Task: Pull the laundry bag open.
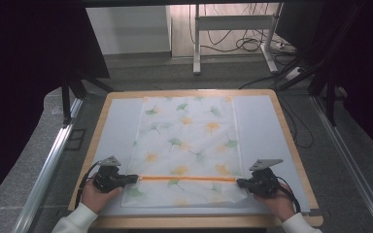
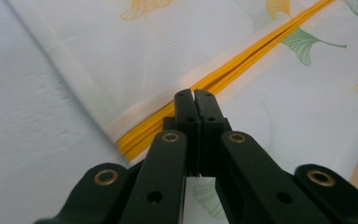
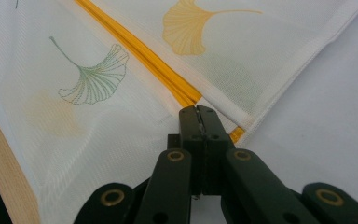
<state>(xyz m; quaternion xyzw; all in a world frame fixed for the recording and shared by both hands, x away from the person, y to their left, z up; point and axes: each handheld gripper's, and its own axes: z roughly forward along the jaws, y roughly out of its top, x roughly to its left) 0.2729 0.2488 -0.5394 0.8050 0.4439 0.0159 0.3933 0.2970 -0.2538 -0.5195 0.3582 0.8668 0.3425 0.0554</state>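
High view shows a white mesh bag printed with ginkgo leaves lying flat on the pale mat of the tabletop, its yellow zipper running across the near end between my two hands. My left hand-held gripper has its jaws pressed together at the zipper's left end, and in the left gripper view the tips sit right over the yellow tape; whether they pinch the tape or only rest on it I cannot tell. My right hand-held gripper is likewise closed at the right end, where the right gripper view shows the tips meeting the zipper beside the bag's hemmed corner. I judge the fabric thin, soft and very light, apt to wrinkle and slide on the mat, so the stiffer zipper tape and the hem are the safest places to grip. The bag looks flat, with nothing bulky inside.
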